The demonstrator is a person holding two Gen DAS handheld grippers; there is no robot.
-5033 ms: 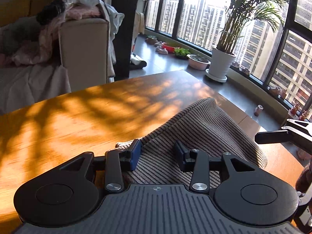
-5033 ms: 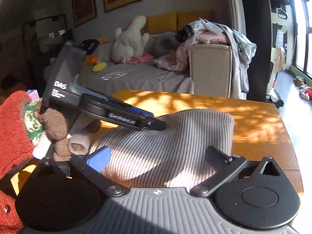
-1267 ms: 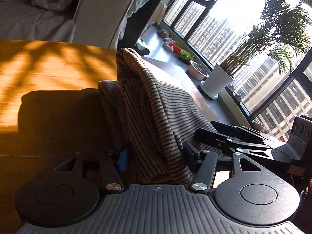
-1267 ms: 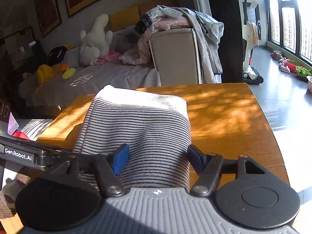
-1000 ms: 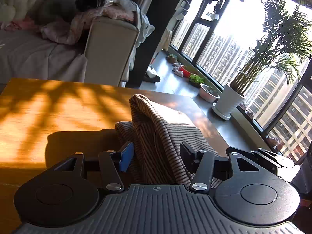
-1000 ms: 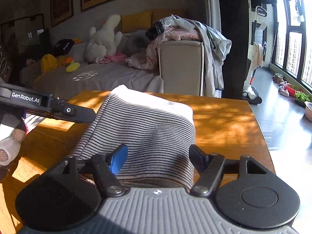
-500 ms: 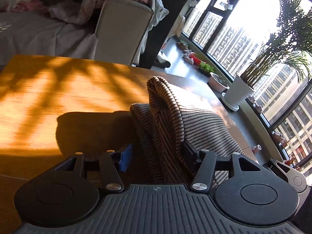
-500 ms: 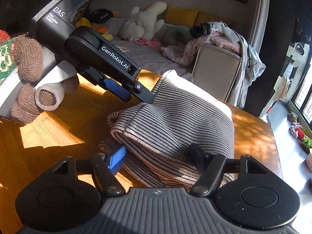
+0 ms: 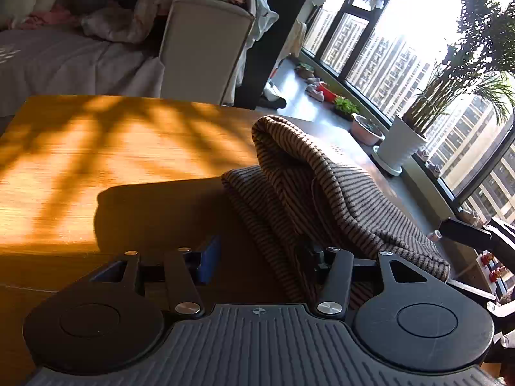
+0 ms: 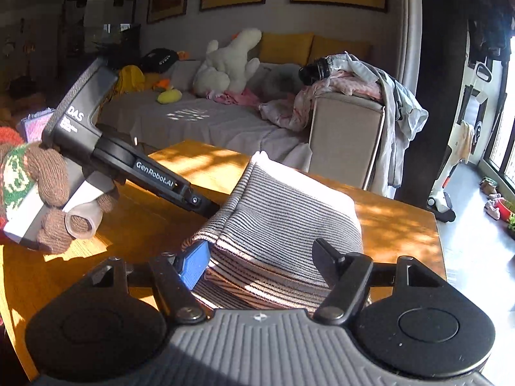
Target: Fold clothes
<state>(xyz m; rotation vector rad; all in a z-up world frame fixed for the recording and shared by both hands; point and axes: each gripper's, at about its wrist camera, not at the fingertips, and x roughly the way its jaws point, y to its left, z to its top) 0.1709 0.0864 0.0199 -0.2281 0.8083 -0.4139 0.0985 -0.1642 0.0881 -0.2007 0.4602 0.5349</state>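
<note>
A folded brown-and-cream striped knit garment (image 9: 338, 193) (image 10: 283, 218) lies on the wooden table (image 9: 96, 160), one fold humped up at its far end. My left gripper (image 9: 260, 255) is at its left side with the jaws closing. The blue pad hangs over bare table and the other finger is tucked against the cloth's edge. My right gripper (image 10: 260, 262) straddles the near end, jaws wide. Its blue pad is beside the cloth's edge and the black finger lies over the top. A hand in a brown knit glove (image 10: 48, 173) holds the left gripper (image 10: 206, 206).
A grey sofa (image 10: 199, 119) behind the table carries a white plush toy (image 10: 231, 61) and a heap of clothes (image 10: 347, 87) on its arm. A potted palm (image 9: 402, 148) and small pots stand by the window. The table's far edge (image 10: 402, 206) runs close behind the garment.
The garment stood raised between both pairs of jaws a second ago and now rests lower on the table. The left blue pad has come off the cloth. The right view has tilted.
</note>
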